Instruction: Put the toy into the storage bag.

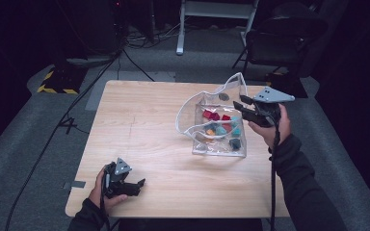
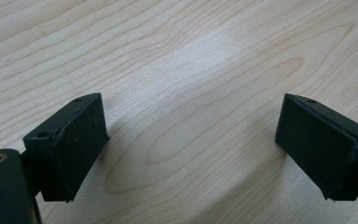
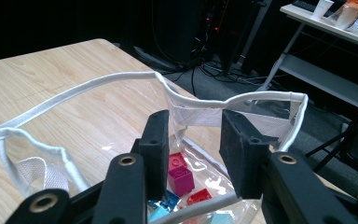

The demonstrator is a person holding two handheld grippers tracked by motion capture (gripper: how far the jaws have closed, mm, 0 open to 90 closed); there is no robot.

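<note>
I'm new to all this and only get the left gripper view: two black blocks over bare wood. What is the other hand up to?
Observer: The right gripper is on the far right side of the table, at the top edge of a clear bag.
Operator: Is anything in that bag?
Observer: Yes, small toy bricks in pink, red and teal lie on its bottom.
Operator: Is it pinching the bag?
Observer: Its jaws stand a little apart just above the white rim, and no pinch shows.

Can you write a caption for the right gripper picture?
Right gripper over a clear bag of colourful blocks.
</note>
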